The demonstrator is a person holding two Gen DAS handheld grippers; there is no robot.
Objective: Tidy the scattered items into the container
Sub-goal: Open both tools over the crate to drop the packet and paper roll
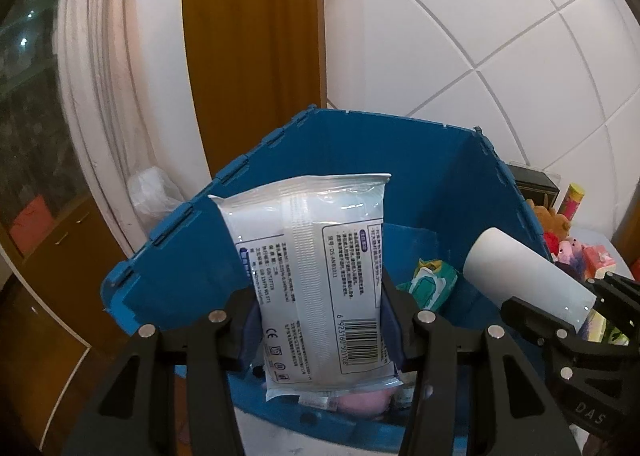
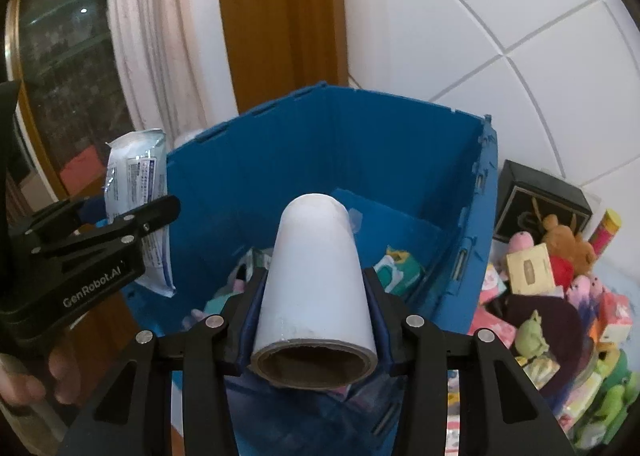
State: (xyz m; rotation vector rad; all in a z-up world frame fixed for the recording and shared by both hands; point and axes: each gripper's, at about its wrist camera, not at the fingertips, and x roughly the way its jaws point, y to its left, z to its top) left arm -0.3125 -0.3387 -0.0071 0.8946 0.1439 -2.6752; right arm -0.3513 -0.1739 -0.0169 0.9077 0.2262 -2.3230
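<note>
Now left claw [image 1: 320, 320] clenched on wipes pack [image 1: 320, 276] — right claw [image 2: 316, 316] clenched on white roll [image 2: 314, 276], both above blue bin [image 2: 400, 143]; plush toys [image 2: 560, 296] at 3 o'clock.

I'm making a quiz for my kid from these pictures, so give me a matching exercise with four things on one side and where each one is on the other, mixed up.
Things:
1. white plastic wet-wipes pack
2. white film roll on a cardboard core
3. green wipes packet
4. pile of plush toys

Places:
A. lying inside the blue plastic crate
B. clamped in the right hand-held gripper
C. outside the crate, to its right
D. clamped in the left hand-held gripper

Pairs: 1-D, 2-B, 3-A, 4-C
</note>
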